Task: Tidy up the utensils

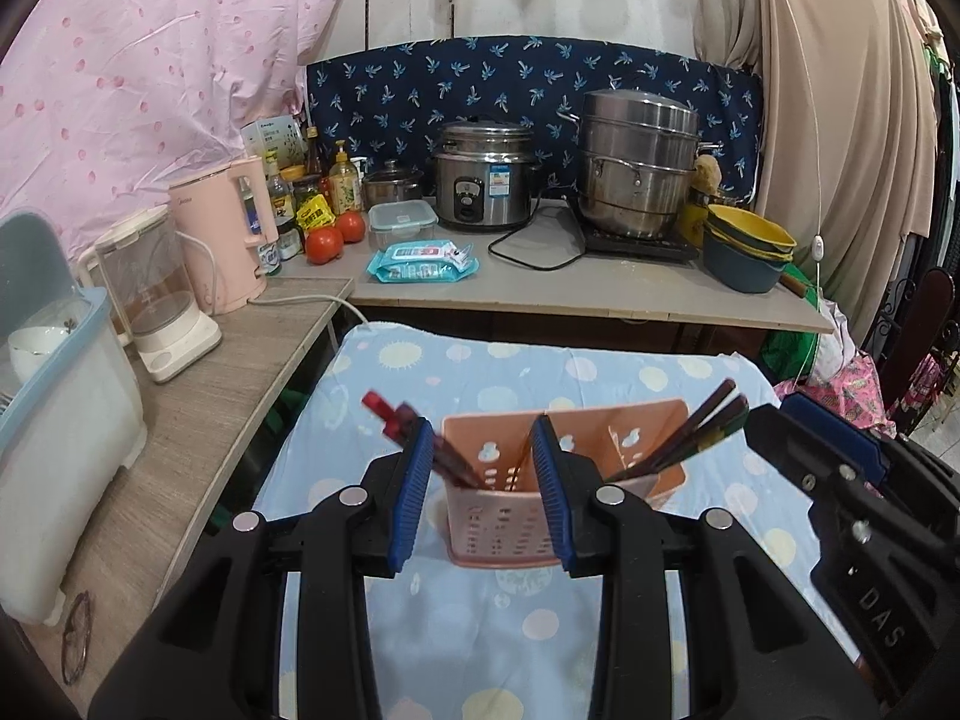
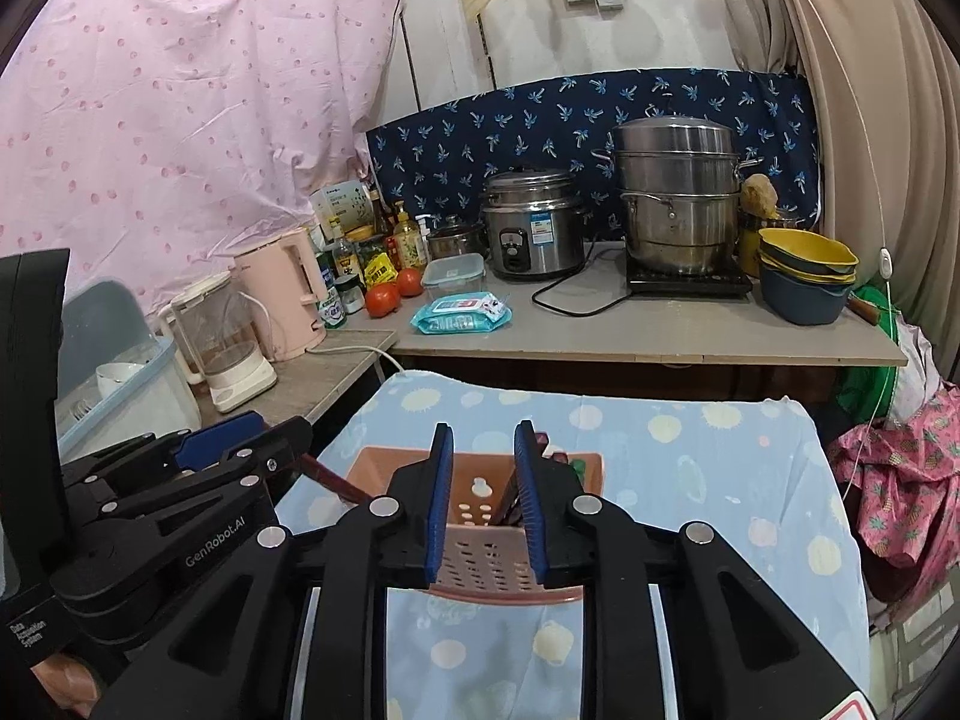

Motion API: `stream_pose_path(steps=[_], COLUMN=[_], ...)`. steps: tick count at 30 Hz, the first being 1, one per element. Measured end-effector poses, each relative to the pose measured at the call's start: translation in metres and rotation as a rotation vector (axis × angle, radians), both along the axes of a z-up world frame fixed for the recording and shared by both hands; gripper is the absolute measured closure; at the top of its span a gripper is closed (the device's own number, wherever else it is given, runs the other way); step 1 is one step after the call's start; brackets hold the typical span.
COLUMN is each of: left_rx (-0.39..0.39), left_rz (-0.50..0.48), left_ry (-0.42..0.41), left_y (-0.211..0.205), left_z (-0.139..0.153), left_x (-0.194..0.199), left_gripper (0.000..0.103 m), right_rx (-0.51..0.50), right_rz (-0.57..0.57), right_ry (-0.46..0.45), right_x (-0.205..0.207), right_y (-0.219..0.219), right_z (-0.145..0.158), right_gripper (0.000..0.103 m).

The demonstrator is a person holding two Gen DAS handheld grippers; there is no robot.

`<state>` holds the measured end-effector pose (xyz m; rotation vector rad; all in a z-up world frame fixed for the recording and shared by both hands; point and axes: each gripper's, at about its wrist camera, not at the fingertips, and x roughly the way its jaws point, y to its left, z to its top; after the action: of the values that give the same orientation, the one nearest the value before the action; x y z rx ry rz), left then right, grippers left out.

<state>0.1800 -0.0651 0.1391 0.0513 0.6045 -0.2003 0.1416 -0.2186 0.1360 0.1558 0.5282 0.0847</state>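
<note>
Left claw (image 1: pixel 483 489): jaws apart, gripping nothing, pink utensil holder (image 1: pixel 510 534) directly ahead. Right claw (image 2: pixel 483 501): jaws apart, empty, above the holder; chopsticks (image 1: pixel 690 435) inside.

Soft, even indoor light is filling both views; fisheye distortion is bending the edges into dark corners, and motion blur is smearing the red chopsticks (image 1: pixel 396 420).
</note>
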Motion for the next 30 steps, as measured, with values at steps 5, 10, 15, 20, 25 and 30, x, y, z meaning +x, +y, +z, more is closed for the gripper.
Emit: stream_pose_path(steps=[5, 10, 15, 20, 25, 30], left_rx=[0.006, 0.011, 0.016, 0.023, 0.027, 0.025], left_rz=[0.01, 0.016, 0.023, 0.039, 0.057, 0.065], left_ry=[0.025, 0.053, 0.083, 0.094, 0.103, 0.12], left_y=[0.002, 0.005, 0.008, 0.012, 0.016, 0.02], left_z=[-0.011, -0.026, -0.04, -0.049, -0.058, -0.067], left_x=[-0.009, -0.019, -0.028, -0.037, -0.046, -0.052], left_gripper=[0.07, 0.07, 0.07, 0.069, 0.064, 0.064], right_rx=[-0.012, 0.003, -0.006, 0.009, 0.001, -0.017], right_rz=[-0.005, -0.012, -0.021, -0.037, -0.054, -0.061], right_ry=[0.028, 0.065, 0.101, 0.11, 0.116, 0.133], right_x=[-0.013, -0.025, -0.036, -0.047, -0.053, -0.059], right_y=[0.007, 0.009, 0.012, 0.01, 0.009, 0.011], right_z=[-0.014, -0.03, -0.044, -0.05, -0.055, -0.063], right_gripper=[0.077, 0.077, 0.076, 0.068, 0.065, 0.065])
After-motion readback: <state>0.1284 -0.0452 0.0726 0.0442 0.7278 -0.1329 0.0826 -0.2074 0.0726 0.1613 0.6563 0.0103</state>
